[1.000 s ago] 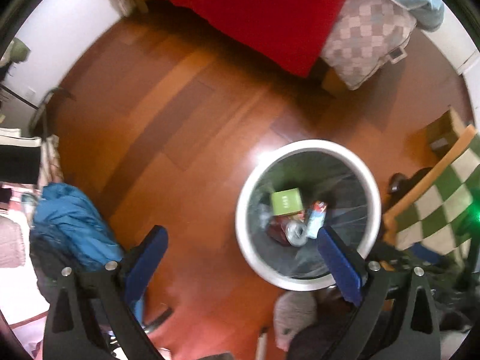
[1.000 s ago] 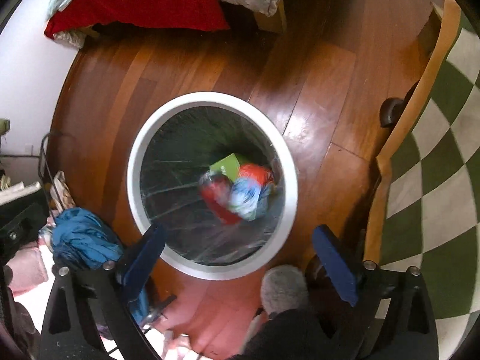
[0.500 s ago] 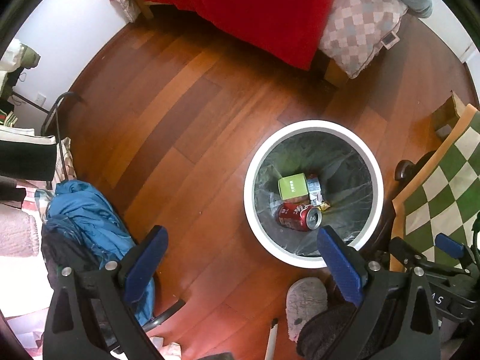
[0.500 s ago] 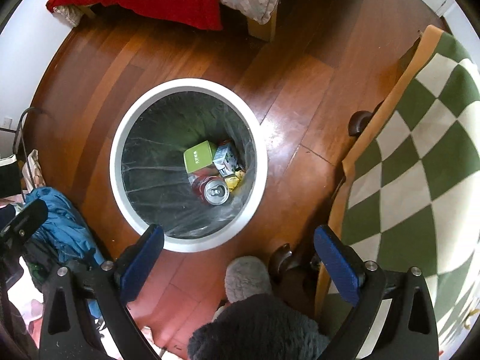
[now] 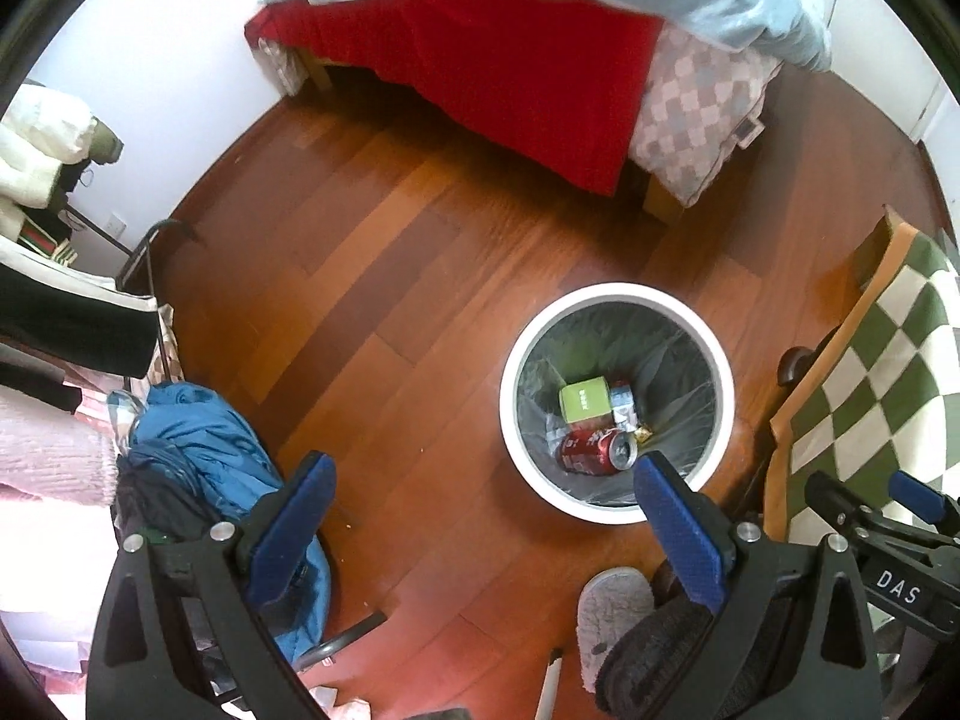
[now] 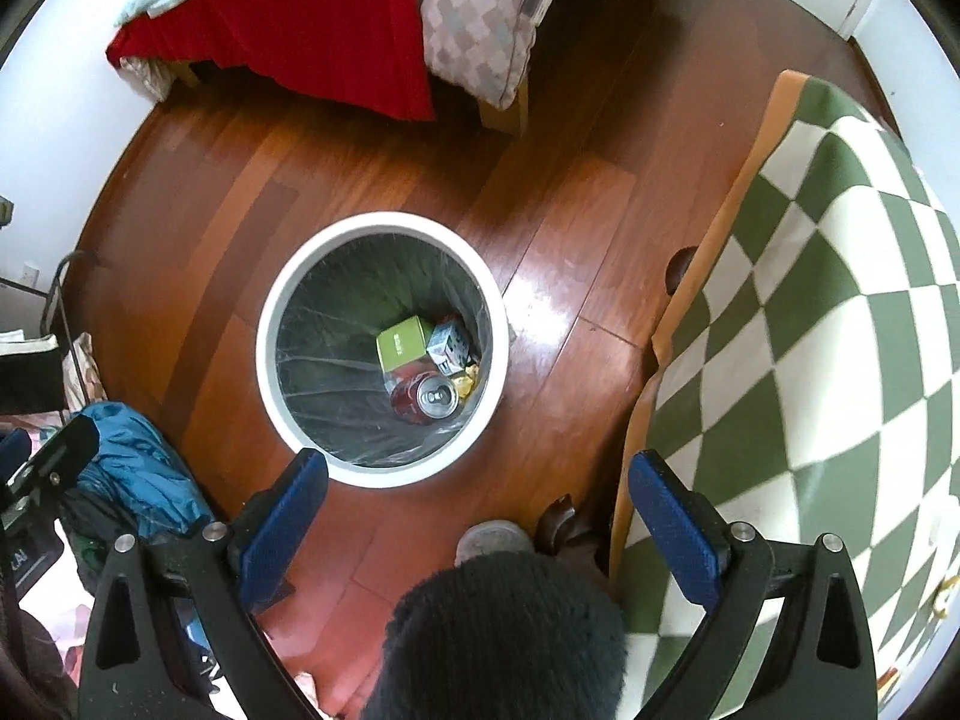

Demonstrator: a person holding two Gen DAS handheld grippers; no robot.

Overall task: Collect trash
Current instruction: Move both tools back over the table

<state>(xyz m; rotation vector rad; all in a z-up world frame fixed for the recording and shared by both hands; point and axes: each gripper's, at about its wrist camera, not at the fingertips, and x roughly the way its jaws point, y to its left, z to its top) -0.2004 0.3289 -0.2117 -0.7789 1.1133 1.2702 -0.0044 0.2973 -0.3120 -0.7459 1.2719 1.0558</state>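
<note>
Reddish wood floor (image 5: pixel 372 300), white bin (image 5: pixel 618 294) beside checked rug (image 6: pixel 840 276), both tongs (image 5: pixel 480 516) (image 6: pixel 477 510) spread wide, empty.

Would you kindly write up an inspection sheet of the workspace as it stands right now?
Surface: wooden floor, glossy.
Job's things: white trash bin with liner holds a green box, red soda can, small patterned carton and a yellow scrap.
Clutter: blue jacket and clothes pile at left.
Grippers: left gripper and right gripper both open, empty.
Cables: nothing seen.
Surroundings: bed with red cover, green checkered rug, grey slipper.
</note>
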